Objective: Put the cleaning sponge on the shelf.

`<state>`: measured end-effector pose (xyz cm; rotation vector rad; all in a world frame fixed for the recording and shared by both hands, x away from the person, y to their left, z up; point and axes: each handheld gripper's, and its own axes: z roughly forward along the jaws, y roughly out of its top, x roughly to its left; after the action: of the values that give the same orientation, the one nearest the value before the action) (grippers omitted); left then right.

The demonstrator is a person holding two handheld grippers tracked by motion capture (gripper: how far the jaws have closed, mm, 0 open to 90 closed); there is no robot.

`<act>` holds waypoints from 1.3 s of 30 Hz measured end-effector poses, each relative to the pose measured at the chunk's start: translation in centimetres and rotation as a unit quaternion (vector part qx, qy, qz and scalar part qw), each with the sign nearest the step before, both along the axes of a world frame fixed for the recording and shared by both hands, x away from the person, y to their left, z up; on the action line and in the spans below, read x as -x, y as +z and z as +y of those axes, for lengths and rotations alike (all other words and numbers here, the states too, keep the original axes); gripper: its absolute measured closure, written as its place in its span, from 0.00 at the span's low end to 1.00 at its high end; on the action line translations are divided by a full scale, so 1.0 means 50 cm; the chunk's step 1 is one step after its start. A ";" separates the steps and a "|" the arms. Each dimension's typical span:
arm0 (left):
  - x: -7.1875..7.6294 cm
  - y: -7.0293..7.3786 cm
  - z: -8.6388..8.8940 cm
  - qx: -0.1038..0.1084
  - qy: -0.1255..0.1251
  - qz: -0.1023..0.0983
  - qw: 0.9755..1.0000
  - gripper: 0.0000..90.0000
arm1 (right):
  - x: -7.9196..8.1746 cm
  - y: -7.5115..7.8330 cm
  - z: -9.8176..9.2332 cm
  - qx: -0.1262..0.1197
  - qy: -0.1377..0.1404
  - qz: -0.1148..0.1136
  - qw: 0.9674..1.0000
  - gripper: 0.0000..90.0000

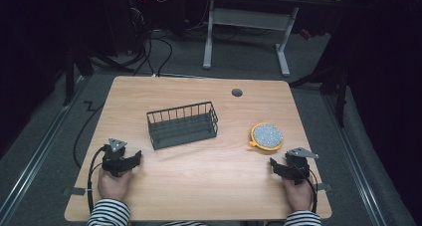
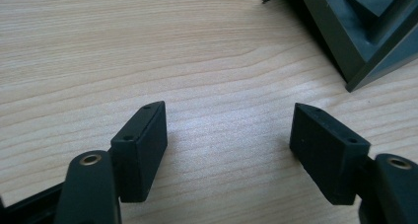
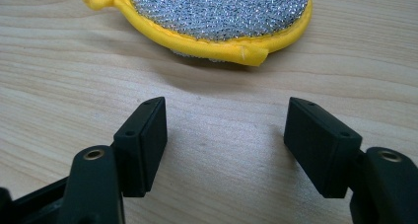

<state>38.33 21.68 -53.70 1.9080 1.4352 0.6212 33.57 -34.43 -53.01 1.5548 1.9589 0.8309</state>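
A dark wire basket [image 1: 183,125] stands in the middle of the wooden table [image 1: 199,171]; one of its corners [image 2: 355,31] fills the upper right of the left gripper view. A round scouring pad [image 1: 266,136] with a silver face and yellow rim lies to the basket's right. My left gripper [image 1: 130,160] rests low on the table at the near left, open, nothing between its jaws [image 2: 226,135]. My right gripper [image 1: 278,167] rests at the near right, open and empty, just short of the scouring pad [image 3: 217,17].
A small grey grommet [image 1: 237,92] sits near the table's far edge. A white desk frame [image 1: 246,32] and cables [image 1: 149,56] lie on the floor beyond the table. Cables trail from both grippers toward the near edge.
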 end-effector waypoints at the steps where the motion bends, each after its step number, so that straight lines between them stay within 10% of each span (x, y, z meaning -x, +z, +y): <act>1: 0.000 0.000 0.000 0.000 0.000 0.000 1.000 0.34 | 0.000 0.000 0.000 0.000 0.000 0.000 1.000 0.37; 27: -0.001 0.003 -0.002 -0.003 -0.010 0.012 1.000 0.28 | 0.001 0.000 0.000 0.003 -0.001 -0.001 1.000 0.36; 39: 0.015 0.024 0.023 0.040 -0.006 0.011 0.999 0.31 | 0.001 0.000 0.000 0.003 -0.001 -0.001 1.000 0.36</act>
<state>37.56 22.84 -52.48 1.8650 1.4409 0.5300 33.53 -34.41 -53.02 1.5533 1.9563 0.8246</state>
